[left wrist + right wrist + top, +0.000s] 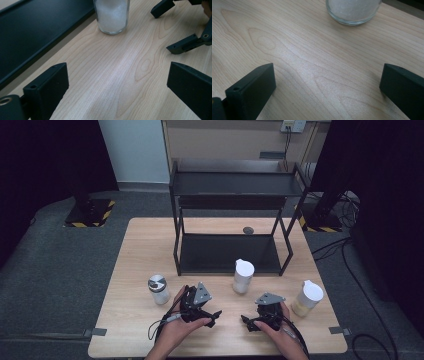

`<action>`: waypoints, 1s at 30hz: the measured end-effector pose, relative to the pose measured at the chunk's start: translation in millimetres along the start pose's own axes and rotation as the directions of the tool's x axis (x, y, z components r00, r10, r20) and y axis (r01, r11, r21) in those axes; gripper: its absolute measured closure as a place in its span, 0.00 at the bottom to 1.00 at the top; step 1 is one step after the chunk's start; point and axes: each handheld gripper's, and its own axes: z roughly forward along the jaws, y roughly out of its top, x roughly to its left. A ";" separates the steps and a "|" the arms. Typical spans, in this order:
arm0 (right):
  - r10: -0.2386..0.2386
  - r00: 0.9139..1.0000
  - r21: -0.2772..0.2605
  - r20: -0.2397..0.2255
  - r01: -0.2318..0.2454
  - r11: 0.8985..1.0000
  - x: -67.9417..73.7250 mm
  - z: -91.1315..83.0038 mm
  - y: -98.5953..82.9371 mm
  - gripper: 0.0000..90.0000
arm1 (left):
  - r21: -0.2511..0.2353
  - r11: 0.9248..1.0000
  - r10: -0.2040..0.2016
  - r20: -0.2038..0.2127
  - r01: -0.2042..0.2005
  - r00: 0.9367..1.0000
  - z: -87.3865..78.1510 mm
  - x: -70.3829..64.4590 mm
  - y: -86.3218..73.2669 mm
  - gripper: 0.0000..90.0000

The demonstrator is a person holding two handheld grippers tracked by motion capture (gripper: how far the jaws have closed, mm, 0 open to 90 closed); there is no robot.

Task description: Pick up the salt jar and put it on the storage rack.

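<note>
Three jars stand on the wooden table (140,245): a silver-lidded jar (158,289) at the left, a white-lidded jar of white grains (243,276) in the middle, and a white-lidded jar with yellowish contents (307,298) at the right. My left gripper (214,317) and right gripper (247,323) rest low near the front edge, tips facing each other, both open and empty. In the left gripper view my gripper (117,82) faces the white-grain jar (112,16), with the other gripper's jaws at the upper right. In the right gripper view my gripper (327,80) faces a glass jar base (353,10).
A black two-tier shelf rack (230,190) stands at the back middle of the table; its lower tray (37,30) lies left of the jar in the left gripper view. A small grey disc (248,230) lies behind it. Cables trail off the table's right side.
</note>
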 end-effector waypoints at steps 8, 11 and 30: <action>0.000 1.000 0.000 0.000 0.000 1.000 0.1 0.0 0.0 0.01 | -0.029 1.000 0.003 -0.013 -0.004 1.000 -11.0 -0.9 2.1 0.03; 0.000 1.000 0.000 0.000 0.000 1.000 0.0 0.0 0.0 0.01 | -0.036 0.999 0.010 -0.021 -0.010 1.000 -14.4 -2.3 3.5 0.03; 0.000 1.000 0.000 0.000 0.000 1.000 0.1 0.0 0.0 0.01 | -0.102 0.995 0.006 -0.068 -0.013 0.998 -44.4 -1.6 5.1 0.03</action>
